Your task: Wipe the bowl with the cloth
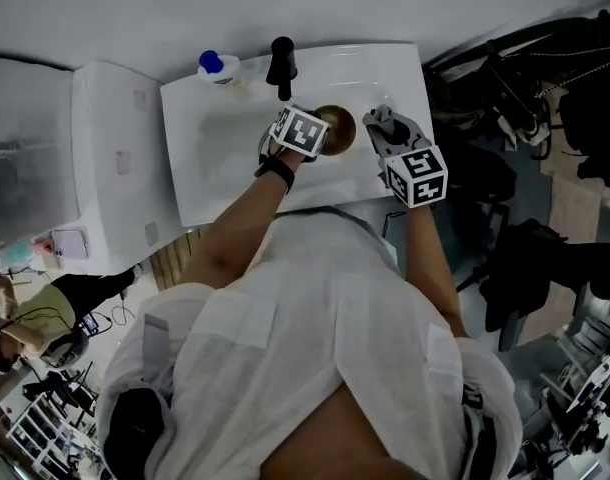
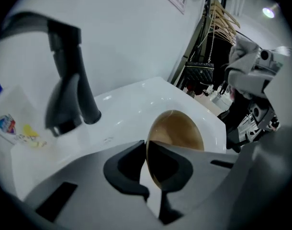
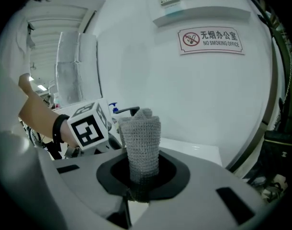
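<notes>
A brown bowl (image 1: 339, 128) is tipped on edge over the white sink (image 1: 220, 153), right of the black tap (image 1: 282, 66). My left gripper (image 1: 315, 136) points steeply down and is shut on the bowl's near rim. In the left gripper view the thin rim of the bowl (image 2: 177, 131) runs between the closed pads of the left gripper (image 2: 147, 150). My right gripper (image 1: 387, 133) hangs just right of the bowl, shut on a folded grey mesh cloth (image 1: 380, 119). In the right gripper view the cloth (image 3: 142, 140) stands upright out of the right gripper (image 3: 142, 178).
A soap bottle with a blue cap (image 1: 218, 66) stands at the sink's back left corner. A white cabinet (image 1: 115, 168) adjoins the sink on the left. Dark bags and gear (image 1: 525, 98) crowd the right side. Behind the sink is a white wall with a no-smoking sign (image 3: 210, 40).
</notes>
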`<state>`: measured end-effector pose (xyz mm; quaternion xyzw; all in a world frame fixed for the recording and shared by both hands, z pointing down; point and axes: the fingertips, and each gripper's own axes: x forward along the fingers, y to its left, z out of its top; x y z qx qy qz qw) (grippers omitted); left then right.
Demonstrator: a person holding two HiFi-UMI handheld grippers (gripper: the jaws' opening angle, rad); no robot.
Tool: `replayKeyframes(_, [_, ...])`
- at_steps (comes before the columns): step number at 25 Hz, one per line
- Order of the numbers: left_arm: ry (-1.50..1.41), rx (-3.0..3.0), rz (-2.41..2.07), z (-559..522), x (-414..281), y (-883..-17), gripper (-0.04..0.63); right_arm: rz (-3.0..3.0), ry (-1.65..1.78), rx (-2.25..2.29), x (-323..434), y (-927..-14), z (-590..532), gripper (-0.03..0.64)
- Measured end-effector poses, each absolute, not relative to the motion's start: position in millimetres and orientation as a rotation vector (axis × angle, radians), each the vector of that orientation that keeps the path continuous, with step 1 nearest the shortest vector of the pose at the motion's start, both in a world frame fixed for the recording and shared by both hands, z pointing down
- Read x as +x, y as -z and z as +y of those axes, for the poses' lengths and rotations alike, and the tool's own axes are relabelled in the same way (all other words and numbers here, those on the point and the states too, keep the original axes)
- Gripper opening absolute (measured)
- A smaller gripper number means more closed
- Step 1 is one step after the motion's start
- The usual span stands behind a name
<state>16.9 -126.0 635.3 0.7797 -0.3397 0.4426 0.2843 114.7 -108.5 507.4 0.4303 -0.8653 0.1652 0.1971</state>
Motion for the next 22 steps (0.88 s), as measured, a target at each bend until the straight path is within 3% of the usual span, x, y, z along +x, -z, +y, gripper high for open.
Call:
replayKeyframes(15, [-1.135,1.850,-0.746,-94.0,29.0,-745.9,0.025,-2.582,-0.390,1.269,130.9,-477.3,-94.6,0.057])
replayKeyframes(18, [-1.071,1.841,-0.676,-87.4,38.7,-749.6,0.130,-2.587,-0.400,1.284,134.4,-474.2,-95.7,0.057])
replayKeyframes(22, [-1.028,1.854,-0.671,-87.5,37.9,-742.4,0.184,-2.604,-0.405,1.292,132.4,-469.4,-99.2,0.057])
